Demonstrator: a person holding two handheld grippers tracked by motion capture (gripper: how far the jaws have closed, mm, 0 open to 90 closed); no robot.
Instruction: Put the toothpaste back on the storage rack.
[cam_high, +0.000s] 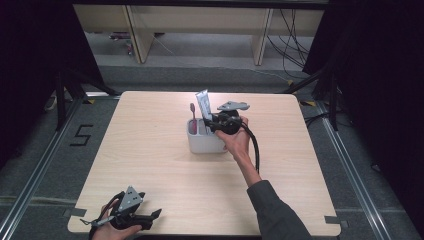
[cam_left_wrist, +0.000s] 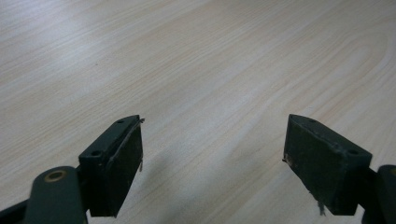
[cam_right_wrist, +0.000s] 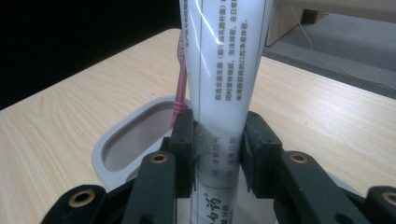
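The right gripper clenched the upright toothpaste tube over the white holder, seemingly mid-placement beside the pink toothbrush at its nine o'clock, next needing a straight lowering and release, while the left gripper rested open, empty, at the table's seven o'clock.

**Room and surroundings**

Surface: pale wood-grain top, rounded corners, evenly lit; tape tabs at the two near corners.
Floor: grey carpet tiles, with metal rails running along both sides of the surface. A black numeral "5" is marked on the floor to the left.
Black curtains: dark drapes hang at left and right, enclosing the area.
Black stand legs: they splay on the floor at either far corner.
Light-wood furniture: pale panels and upright legs at the back.
Cables: dark loose wires trail over the floor at the far right.
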